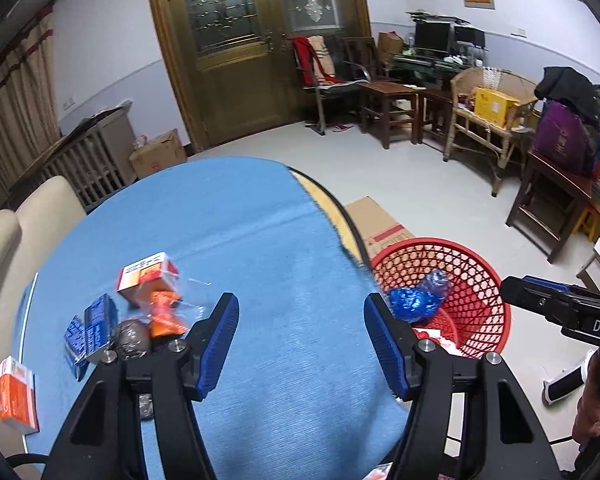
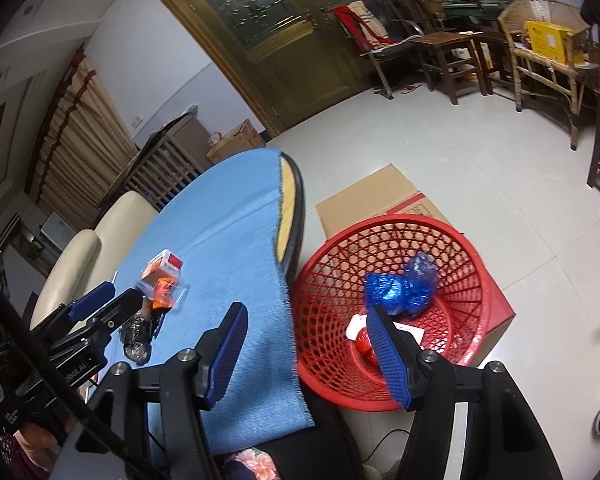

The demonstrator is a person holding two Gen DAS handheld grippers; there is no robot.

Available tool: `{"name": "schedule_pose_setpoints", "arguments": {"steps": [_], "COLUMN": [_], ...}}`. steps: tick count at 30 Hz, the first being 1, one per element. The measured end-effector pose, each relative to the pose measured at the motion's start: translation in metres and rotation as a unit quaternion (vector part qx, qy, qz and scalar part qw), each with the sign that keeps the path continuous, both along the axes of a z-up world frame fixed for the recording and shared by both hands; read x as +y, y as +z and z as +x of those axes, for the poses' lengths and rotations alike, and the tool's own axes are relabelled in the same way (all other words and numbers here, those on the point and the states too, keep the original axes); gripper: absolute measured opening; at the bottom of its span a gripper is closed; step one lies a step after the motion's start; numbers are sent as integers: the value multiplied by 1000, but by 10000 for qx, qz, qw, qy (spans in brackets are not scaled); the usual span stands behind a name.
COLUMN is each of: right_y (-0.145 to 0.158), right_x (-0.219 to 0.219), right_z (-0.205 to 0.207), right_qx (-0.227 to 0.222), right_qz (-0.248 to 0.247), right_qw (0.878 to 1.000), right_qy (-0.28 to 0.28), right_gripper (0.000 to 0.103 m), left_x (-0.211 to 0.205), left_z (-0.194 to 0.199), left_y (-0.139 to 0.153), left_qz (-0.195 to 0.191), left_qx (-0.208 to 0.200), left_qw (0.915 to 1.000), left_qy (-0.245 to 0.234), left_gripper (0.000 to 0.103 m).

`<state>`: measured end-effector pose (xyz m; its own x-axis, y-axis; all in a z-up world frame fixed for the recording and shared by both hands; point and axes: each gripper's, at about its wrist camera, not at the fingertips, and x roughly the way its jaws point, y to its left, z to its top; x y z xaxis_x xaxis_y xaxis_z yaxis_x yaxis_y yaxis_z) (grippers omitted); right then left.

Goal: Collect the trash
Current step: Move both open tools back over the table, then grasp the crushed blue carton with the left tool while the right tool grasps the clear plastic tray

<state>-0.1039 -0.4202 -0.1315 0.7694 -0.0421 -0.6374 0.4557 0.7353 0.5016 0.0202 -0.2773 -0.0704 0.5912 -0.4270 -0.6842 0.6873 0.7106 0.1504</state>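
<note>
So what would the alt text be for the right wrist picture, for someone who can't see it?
A hand-held right gripper with open, empty blue jaws hangs over the edge of a blue table cloth and a red mesh basket on the floor. The basket holds crumpled blue plastic and a few scraps; small boxes and wrappers lie on the cloth near the left gripper.

Far across the room we see a wooden double door (image 1: 240, 52) with patterned glass panels. Left of it, curtains (image 1: 12, 120) hang by a slatted wooden cabinet (image 1: 88, 156), with a cardboard box (image 1: 158, 152) on the floor beside it. To the right of the door we find a chair draped in red cloth (image 1: 318, 64), dark wooden stools (image 1: 388, 108), a wicker chair (image 1: 488, 120) holding a yellow box (image 1: 494, 106), and a desk with monitors (image 1: 440, 40). Near left, we see a cream cushioned seat (image 1: 16, 232).
</note>
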Motion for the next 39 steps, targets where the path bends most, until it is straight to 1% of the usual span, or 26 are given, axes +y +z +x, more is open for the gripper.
{"name": "schedule_pose_setpoints", "arguments": {"steps": [6,10,13,15,20,23,25,30,33,36,37,39], "right_y": [5,7,6,5,2,0,-1,-6,-14,-18,-20,-21], "right_x": [20,36,55,66,100,123,134,169,180,177,175,172], "right_z": [19,38,60,72,111,138,154,201,223,237,244,253], "right_qx": [26,51,105,150,226,280,305,450,601,573,557,544], "right_qz": [-107,-166,-234,-285,-411,-565,-617,-968,-1233,-1245,-1258,-1298], "right_qw": [9996,9988,9971,9954,9892,9832,9790,9619,9525,9494,9474,9435], "right_qy": [251,461,722,898,1388,1714,1920,2516,2718,2826,2889,2999], "right_gripper": [66,66,66,66,66,66,66,66,66,66,66,66], "left_x": [22,47,79,100,168,202,225,270,281,292,296,296], "left_z": [9,14,24,31,54,70,84,116,133,154,160,176], "left_y": [-5,-15,-27,-32,-43,-47,-48,-50,-51,-54,-56,-61], "left_qz": [-25,28,53,2,-198,-275,-316,-504,-402,-438,-448,-333], "left_qx": [33,95,251,373,600,728,773,948,921,976,1008,1084], "left_qw": [9999,9994,9978,9961,9867,9802,9744,9608,9585,9557,9556,9575], "left_qy": [160,326,612,800,1501,1821,2087,2557,2669,2742,2733,2654], "left_gripper": [66,66,66,66,66,66,66,66,67,67,67,67]}}
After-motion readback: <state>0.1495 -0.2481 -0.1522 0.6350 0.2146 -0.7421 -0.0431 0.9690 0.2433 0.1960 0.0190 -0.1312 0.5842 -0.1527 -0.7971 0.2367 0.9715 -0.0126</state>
